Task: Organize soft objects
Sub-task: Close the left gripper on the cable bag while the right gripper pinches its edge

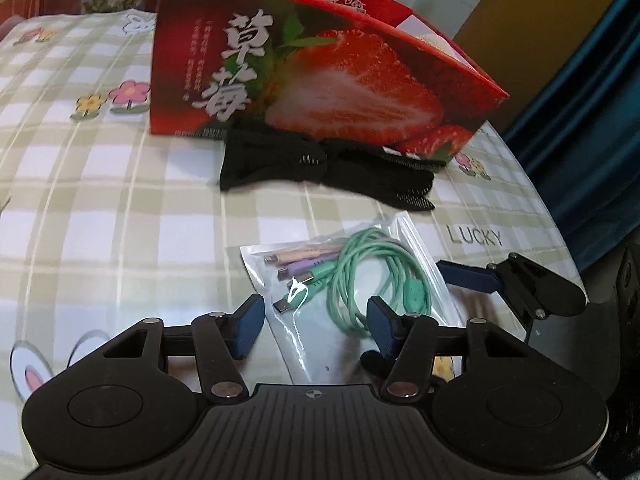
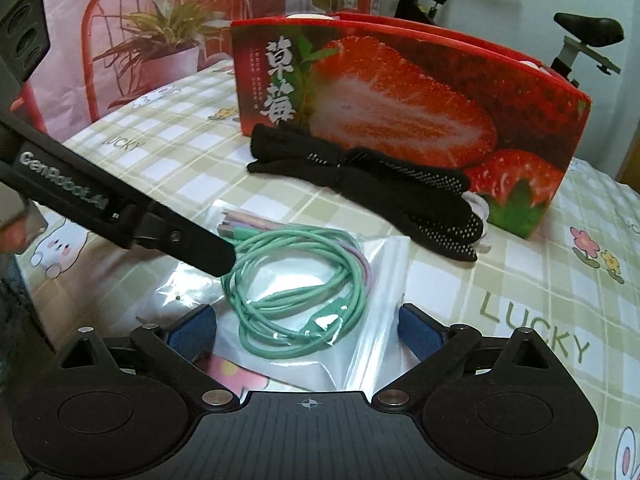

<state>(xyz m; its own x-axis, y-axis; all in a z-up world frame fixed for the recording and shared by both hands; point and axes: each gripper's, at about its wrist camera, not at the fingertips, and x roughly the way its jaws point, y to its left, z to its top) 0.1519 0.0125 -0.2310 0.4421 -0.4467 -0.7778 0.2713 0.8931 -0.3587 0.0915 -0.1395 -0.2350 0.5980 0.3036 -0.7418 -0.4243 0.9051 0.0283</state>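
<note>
The left wrist view shows both grippers at once. The left gripper (image 1: 316, 326) sits low with its blue pads on each side of the clear bag (image 1: 320, 320), and the right gripper (image 1: 472, 280) pokes in from the right edge. The right wrist view shows the right gripper (image 2: 308, 330) with its jaws wide apart around the near end of the clear bag (image 2: 360, 340). The left gripper (image 2: 224, 258) crosses that view as a dark bar, tip down on the bag.

The left jaws stand about half open. I cannot tell if the pads press the bag or only sit beside it. The right jaws hold nothing.

The bag lies flat on the checked tablecloth (image 1: 100, 184), just in front of the black gloves (image 1: 320, 164). Inside is a coiled green cable (image 1: 372, 276) with plugs in peach, purple and green (the plugs point away from the coil, toward the left in the left wrist view). The bag's long side runs from the grippers toward the gloves.

The gloves (image 2: 372, 184) lie in a long strip along the foot of the red strawberry box (image 2: 420, 120). Something white peeks over the box's top edge, but I cannot make out what it is. Only the right wrist view shows a red chair (image 2: 104, 20), a plant (image 2: 168, 28) and an exercise bike (image 2: 580, 36) behind the table.
</note>
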